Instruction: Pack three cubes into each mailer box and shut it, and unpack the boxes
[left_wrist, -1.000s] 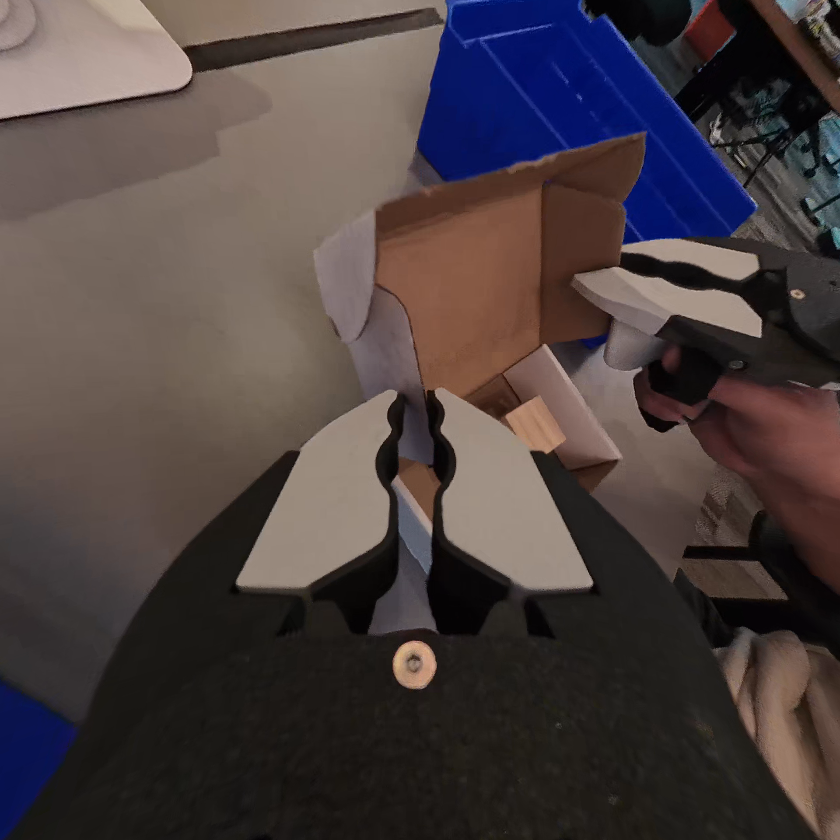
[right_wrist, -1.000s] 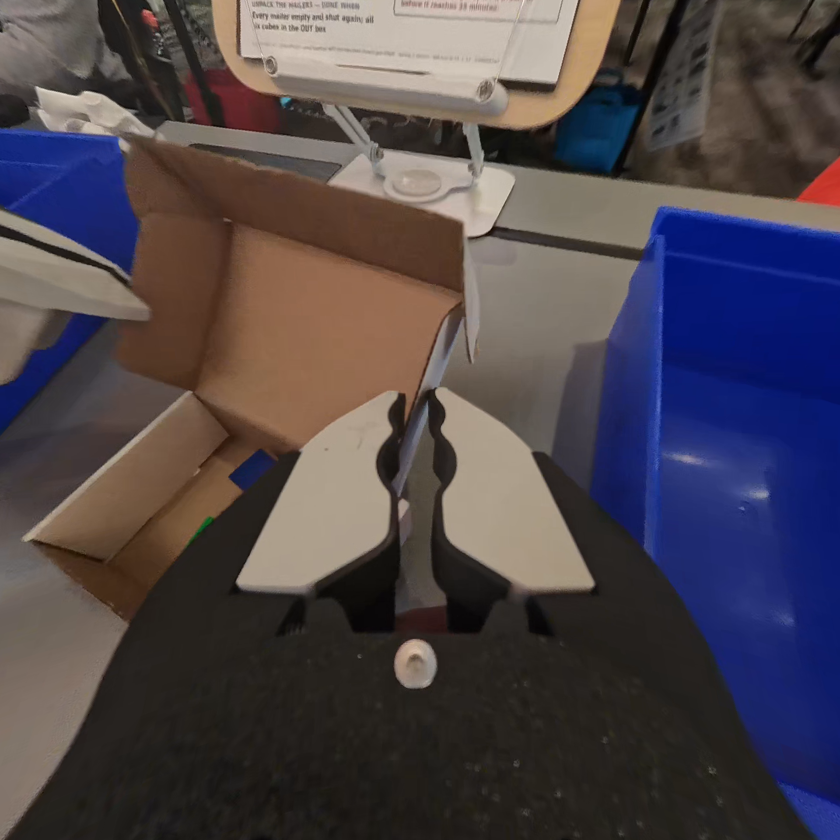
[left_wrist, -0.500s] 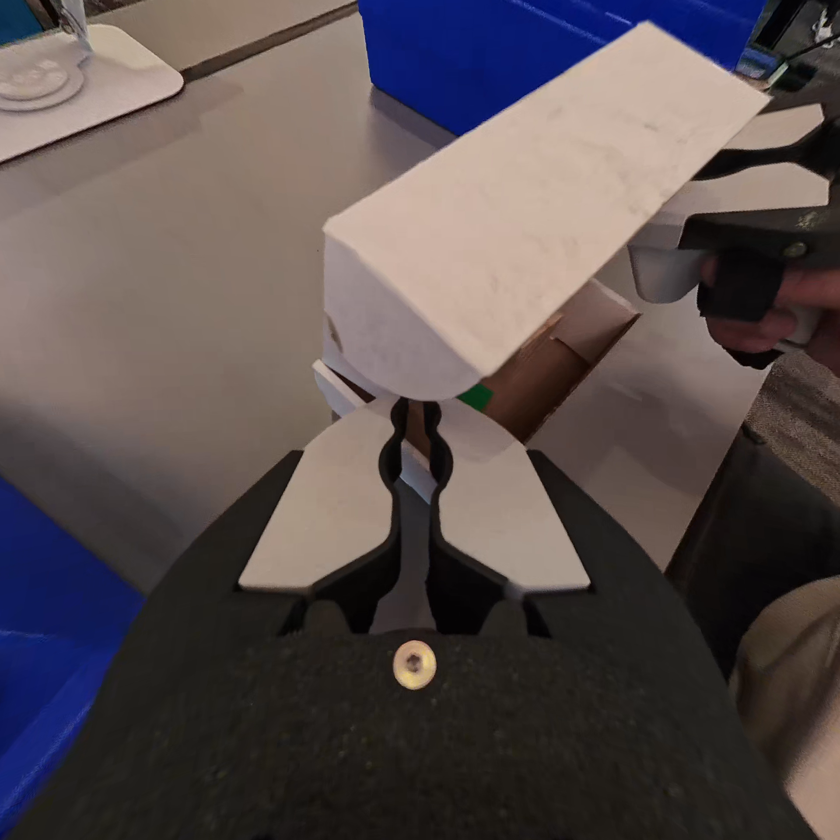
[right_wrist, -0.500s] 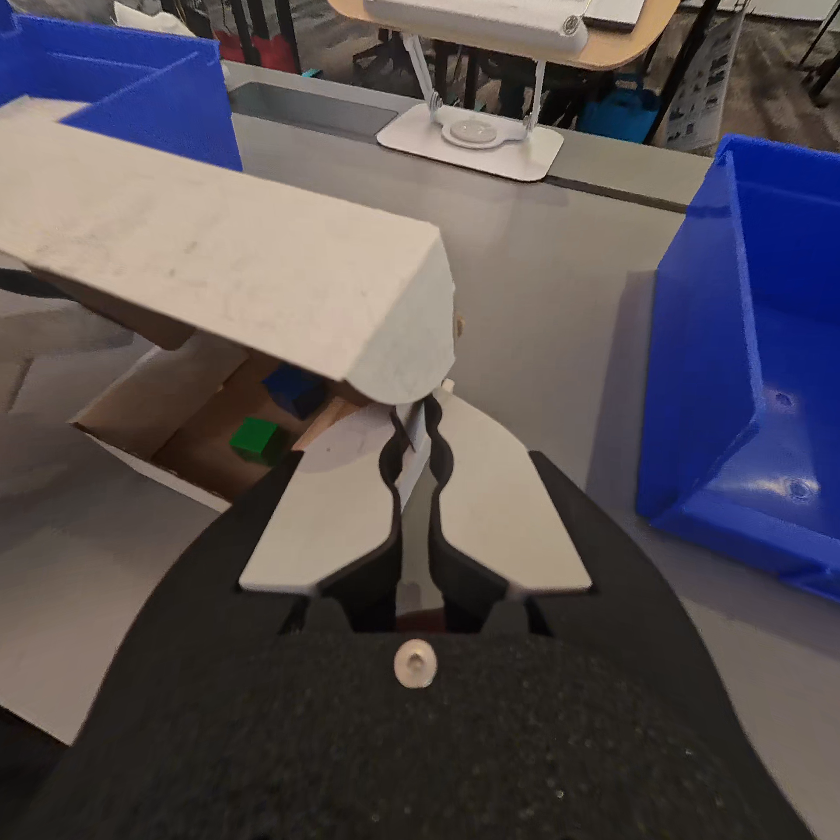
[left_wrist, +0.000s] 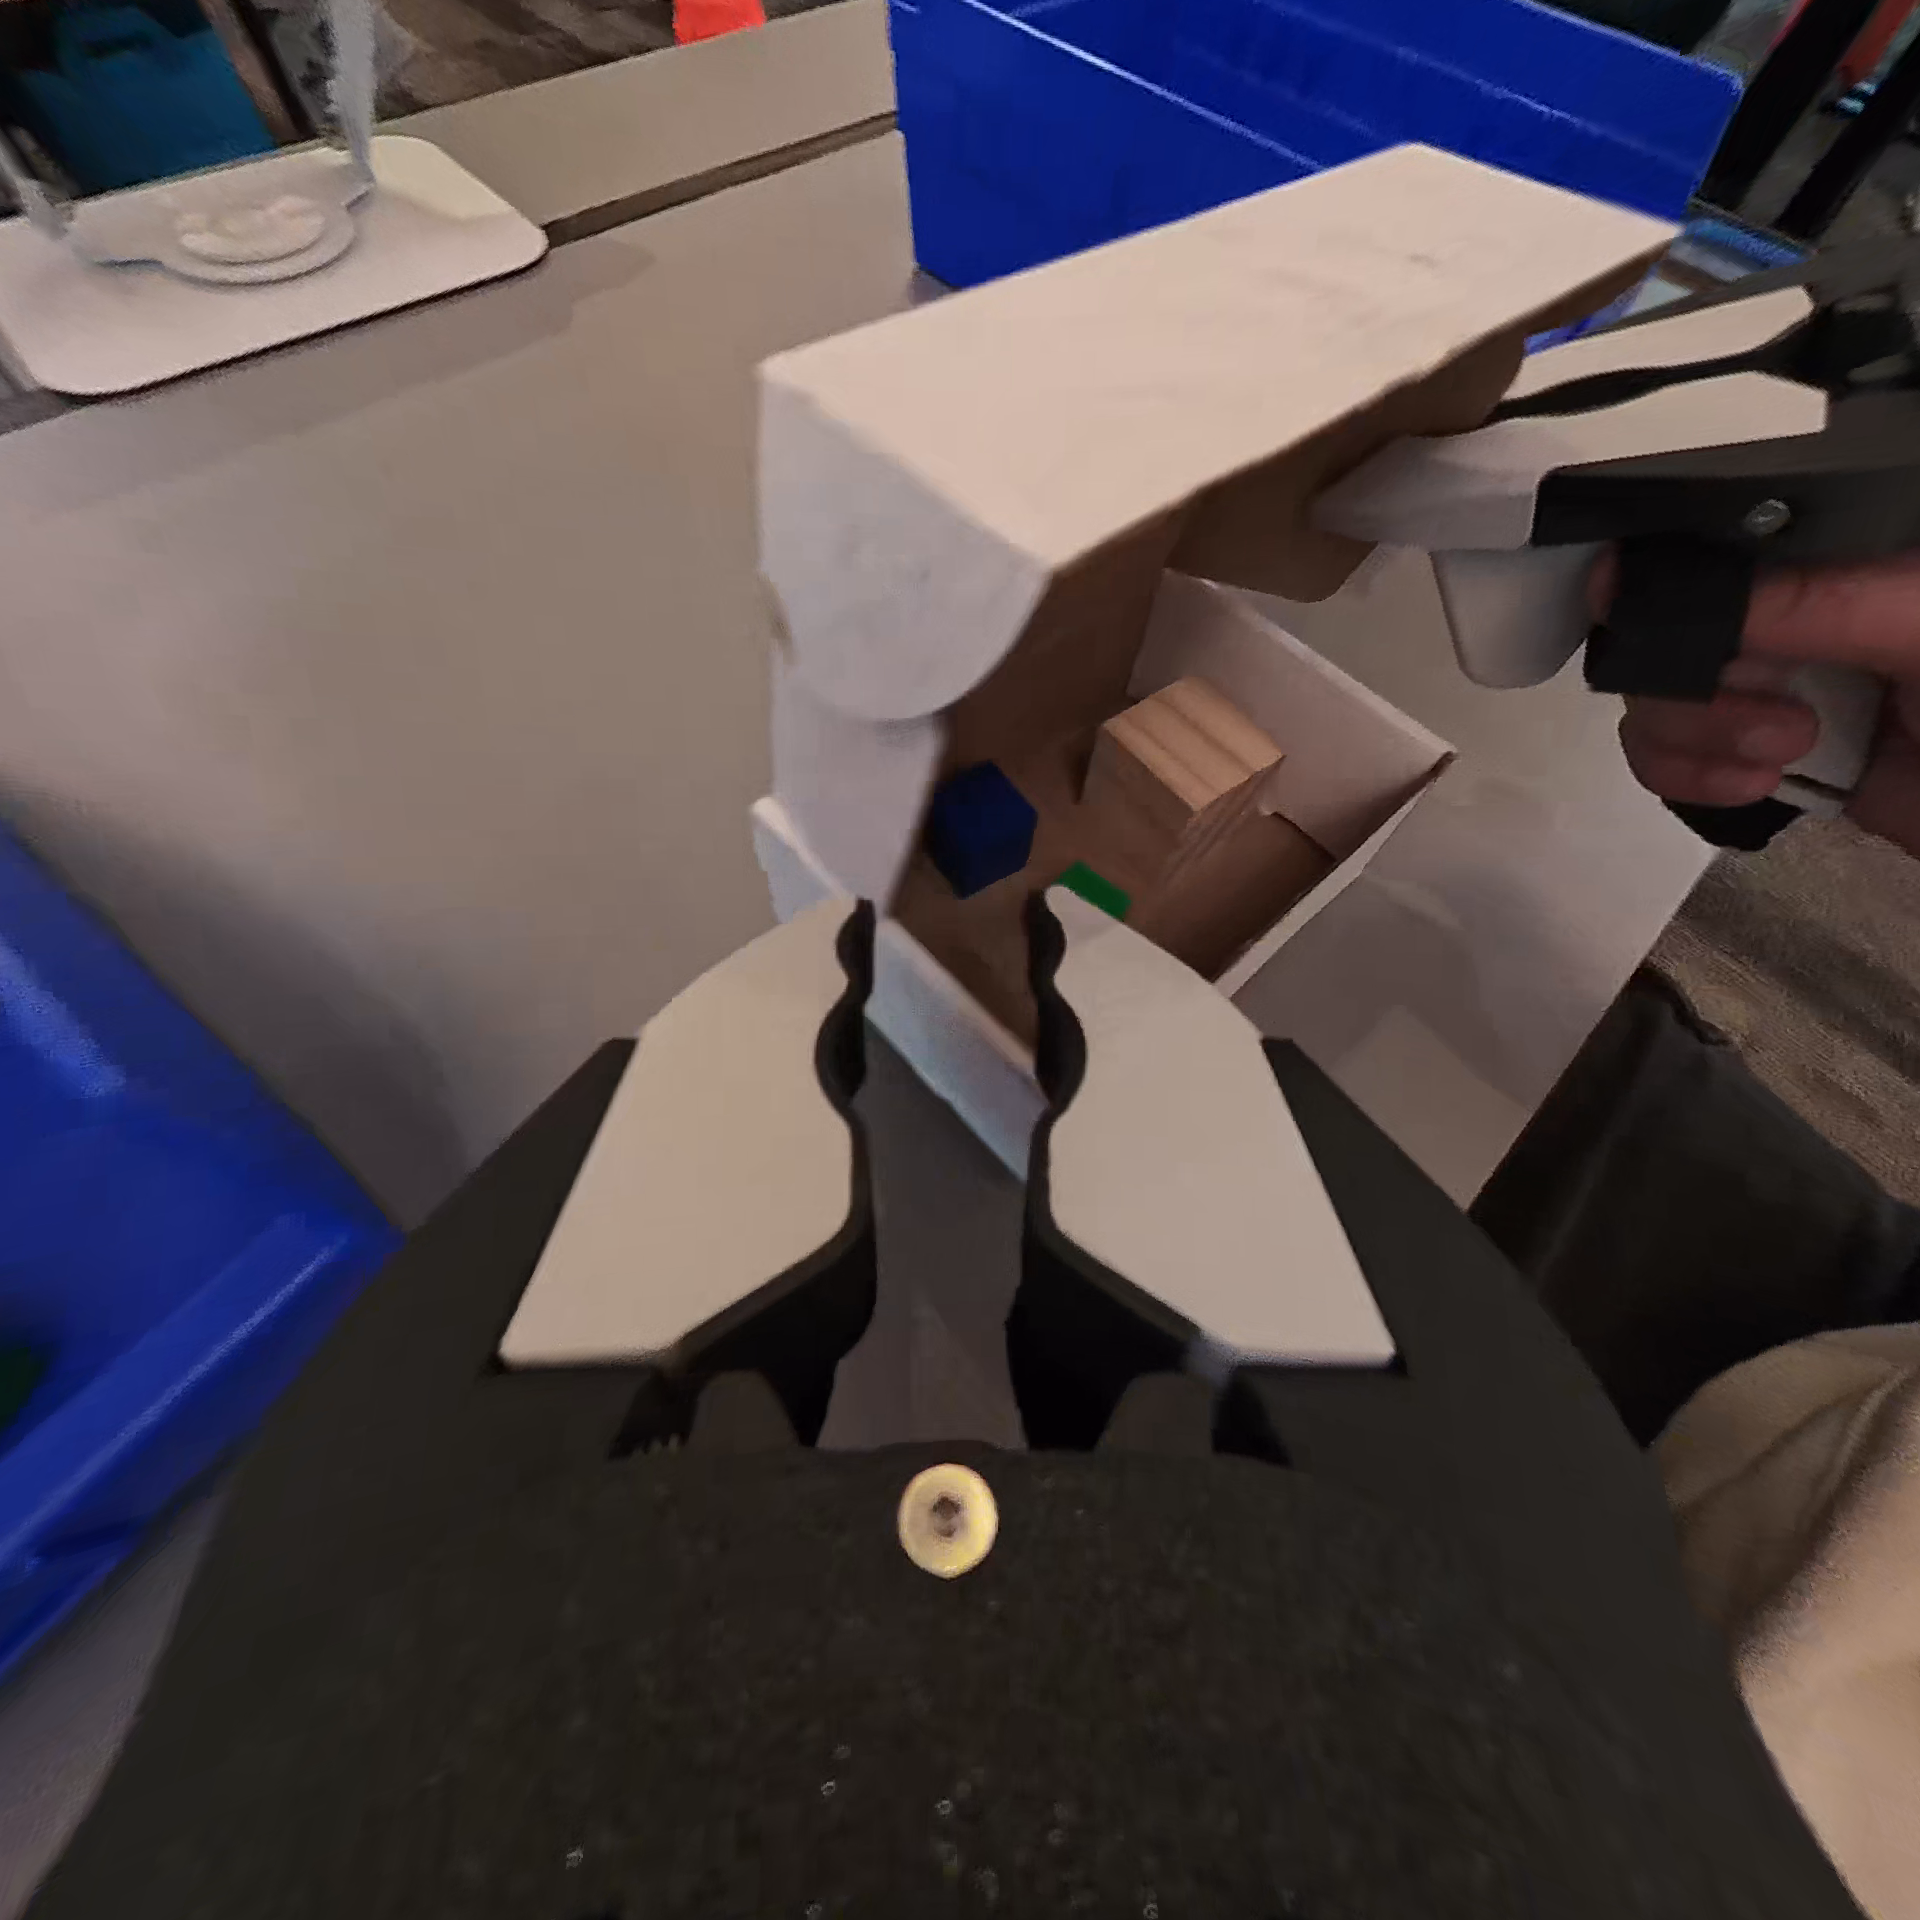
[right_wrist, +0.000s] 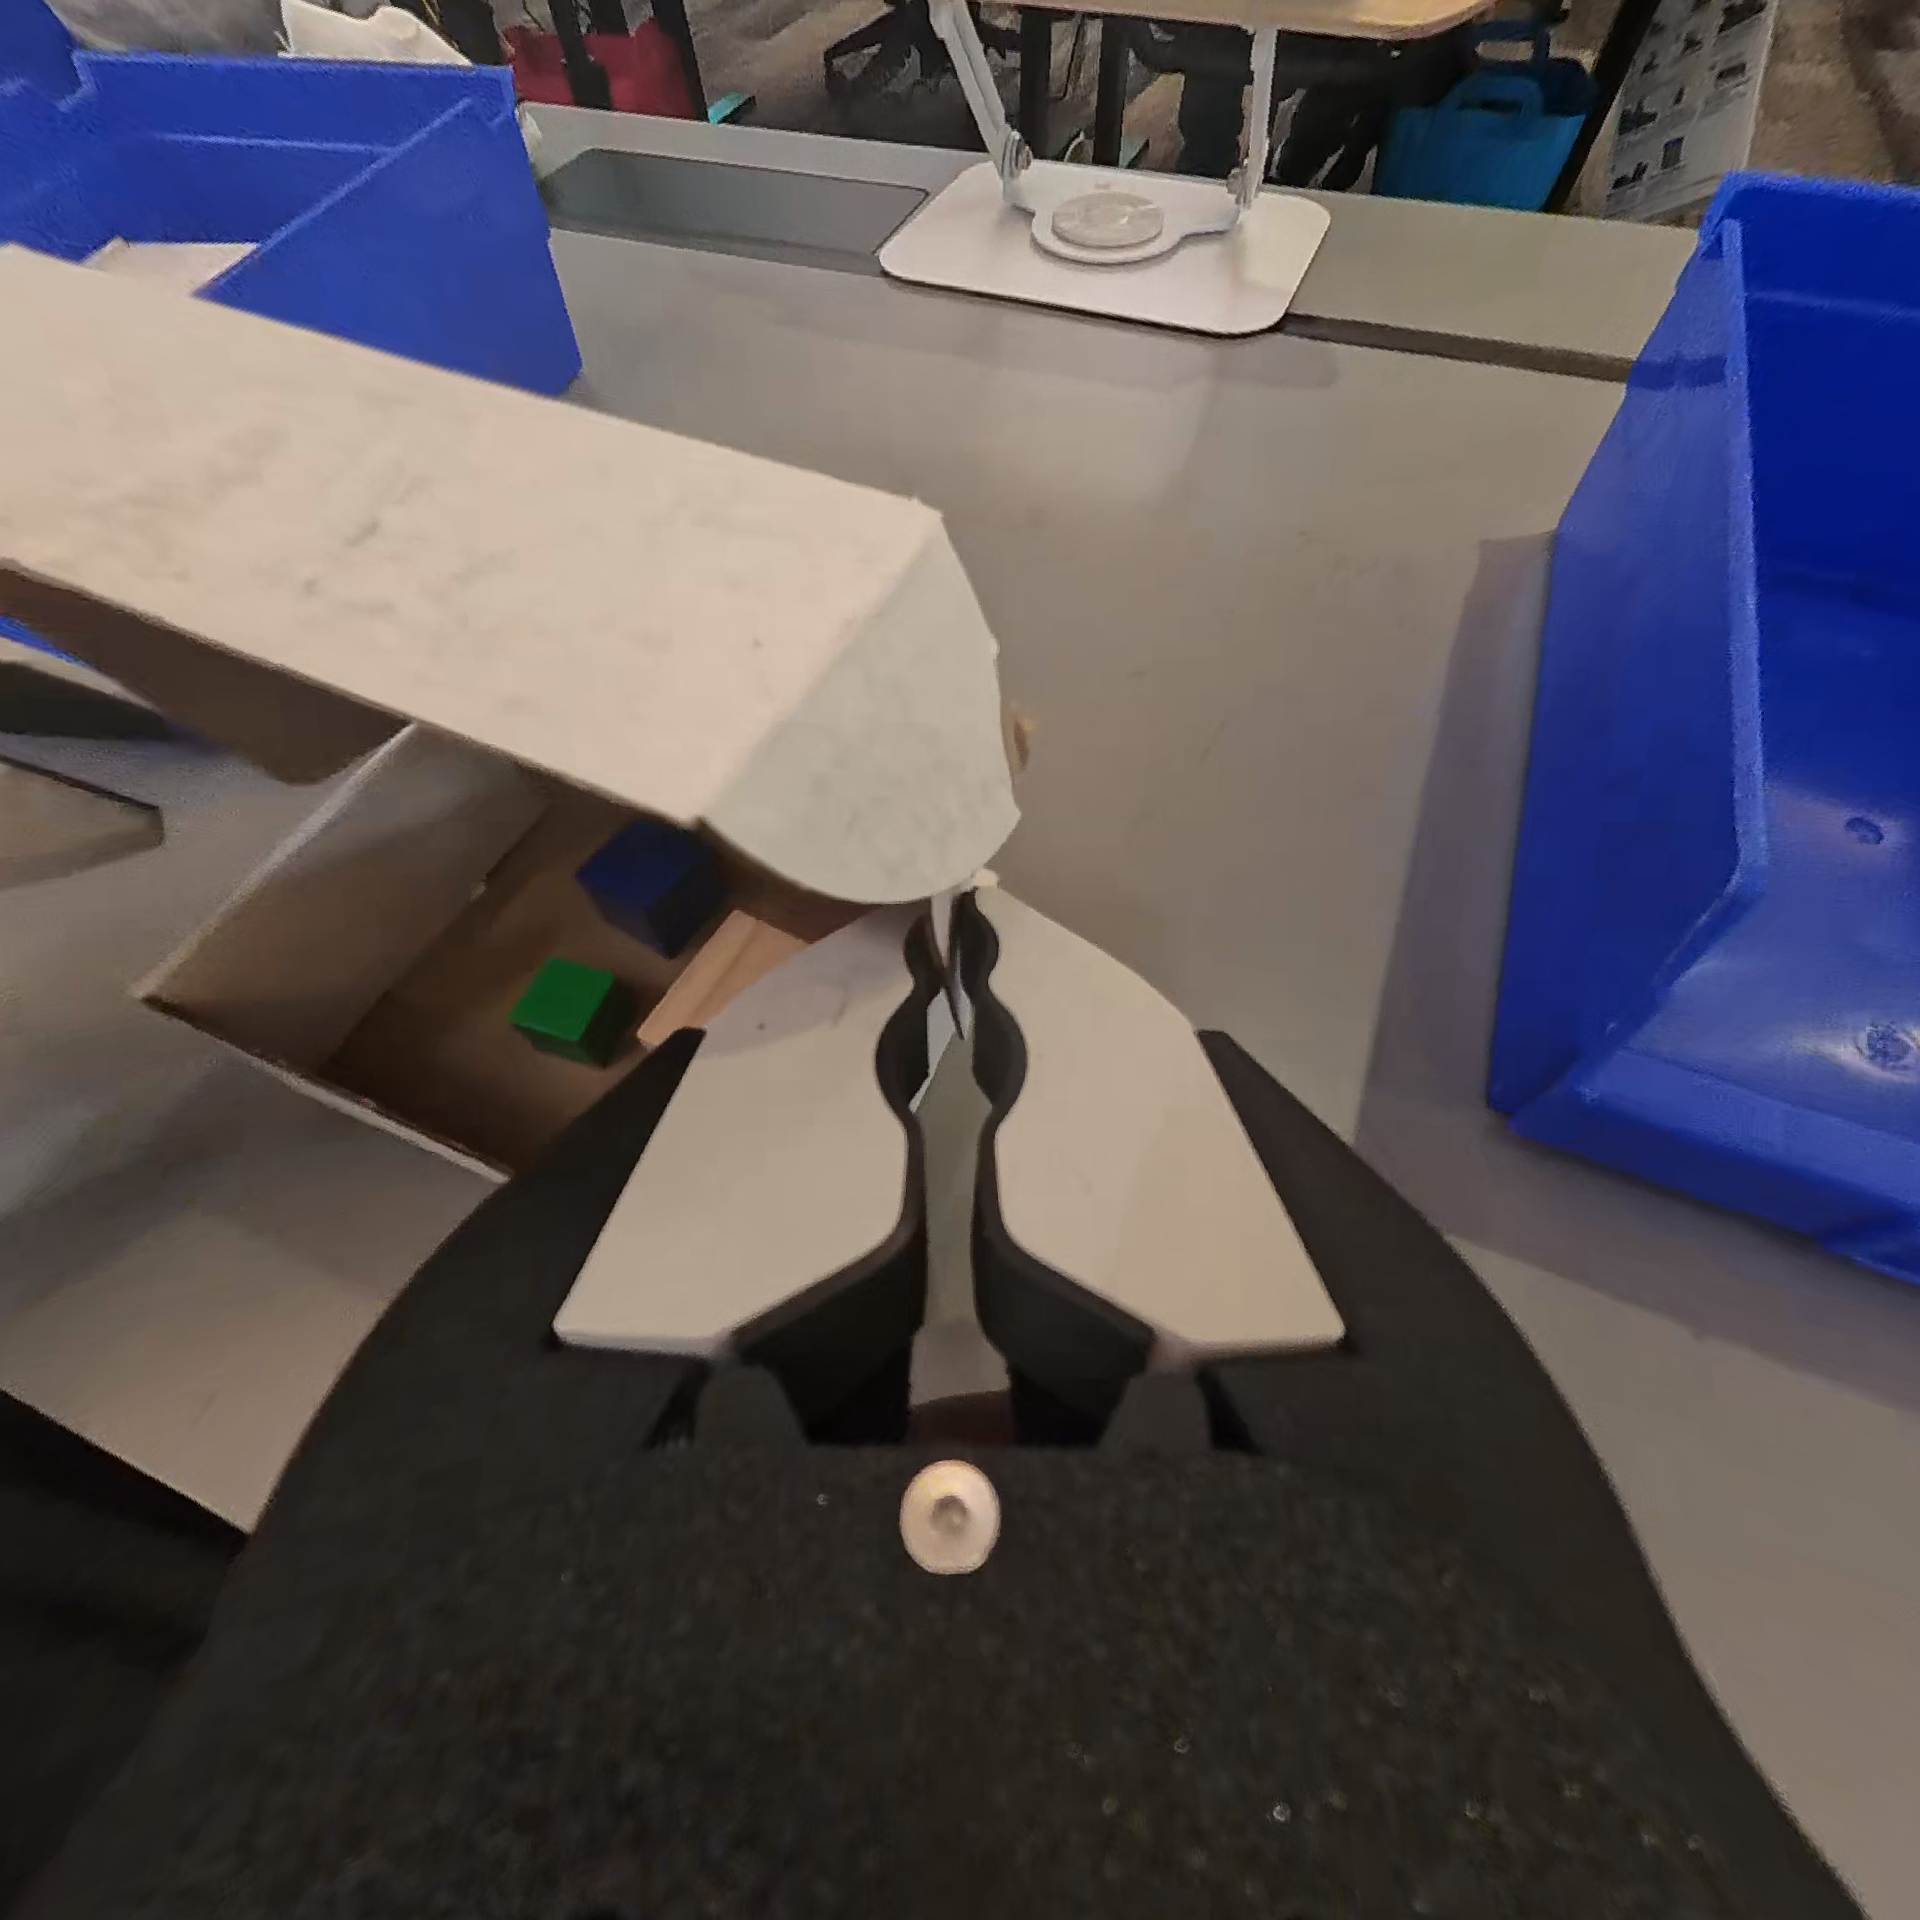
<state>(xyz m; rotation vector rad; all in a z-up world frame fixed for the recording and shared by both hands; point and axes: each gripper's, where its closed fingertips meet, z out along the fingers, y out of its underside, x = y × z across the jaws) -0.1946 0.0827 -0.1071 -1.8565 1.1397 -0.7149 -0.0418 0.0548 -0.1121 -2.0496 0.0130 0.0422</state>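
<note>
**Item: mailer box (right_wrist: 312, 997), one seen, packing stage.**

Progress: your three cubes are already inside, so loading looks done for this box. The lid (right_wrist: 468, 561) is partway down but not seated; closing it and tucking its flaps remain. Any other boxes, and the unpacking, are out of view.

Location: the box sits on the grey surface (right_wrist: 1195, 582) between the blue bins (right_wrist: 1766, 727), with the white stand base (right_wrist: 1101, 249) beyond.

Contents:
- blue cube (left_wrist: 982, 826), toward the hinge side;
- green cube (right_wrist: 566, 1008), nearer the open front wall;
- plain wooden cube (left_wrist: 1184, 743), partly hidden by a cardboard tuck flap.

Appearance: white outside, brown card inside. The lid is tilted over the tray, and its rounded side flap (left_wrist: 883, 592) hangs outside the tray wall rather than inside it.

Your left gripper (left_wrist: 945, 914): jaws a modest gap apart, the box's near corner and the flap's lower edge between the tips; they do not appear to clamp anything, though blur leaves this uncertain.

Your right gripper (right_wrist: 951, 925): jaws nearly together, pinching the thin edge of the lid's other side flap.
</note>
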